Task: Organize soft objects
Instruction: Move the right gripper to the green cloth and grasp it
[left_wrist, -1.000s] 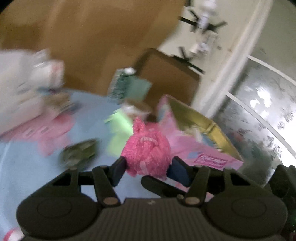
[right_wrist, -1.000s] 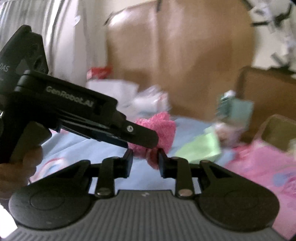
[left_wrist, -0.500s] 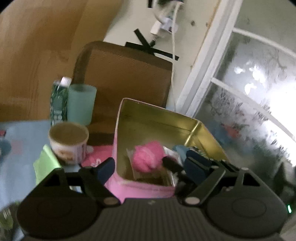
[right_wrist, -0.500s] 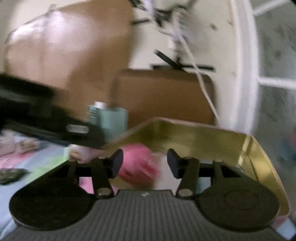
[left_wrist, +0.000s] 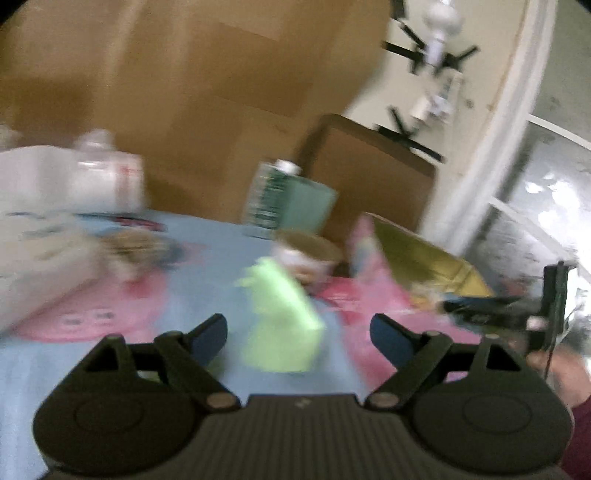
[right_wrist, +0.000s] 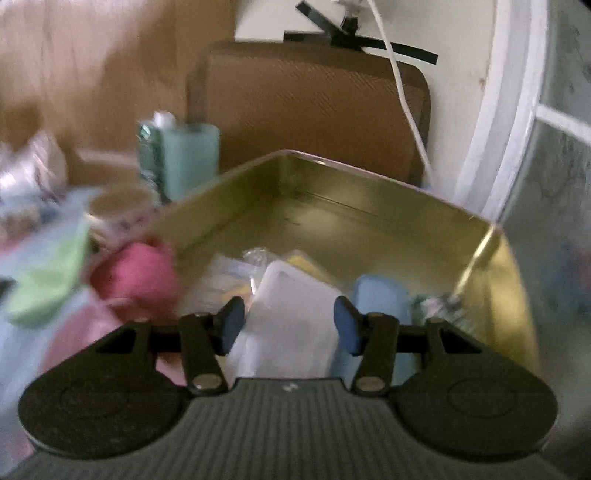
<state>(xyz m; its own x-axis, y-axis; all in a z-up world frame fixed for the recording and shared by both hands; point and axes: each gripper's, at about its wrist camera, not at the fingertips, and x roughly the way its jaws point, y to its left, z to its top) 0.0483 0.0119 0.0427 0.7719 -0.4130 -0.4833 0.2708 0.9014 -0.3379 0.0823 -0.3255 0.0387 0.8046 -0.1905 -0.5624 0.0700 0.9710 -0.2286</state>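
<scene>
Left gripper (left_wrist: 297, 332), jaws opening and empty, is lining up on the green cloth (left_wrist: 280, 317); it should straddle the cloth's middle before pinching, while the right gripper (right_wrist: 288, 325) is hanging spread and empty over the gold tin (right_wrist: 369, 195).

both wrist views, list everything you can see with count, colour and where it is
tin box: 1, gold inside, pink outside, far right of the table
pink soft toy: 1, pink, at the box's left wall; blurred, inside or outside unclear
white packet: 1, white, in the box
blue pad: 1, light blue, in the box
green cloth: 1, lime green, on the table ahead of the left gripper
cup: 1, pale with brown inside, behind the cloth
bottle: 1, green label, back of the table
table cover: 1, light blue
left gripper: 1, black, jaws opening, nothing between them
right gripper: 1, black, open over the box
</scene>
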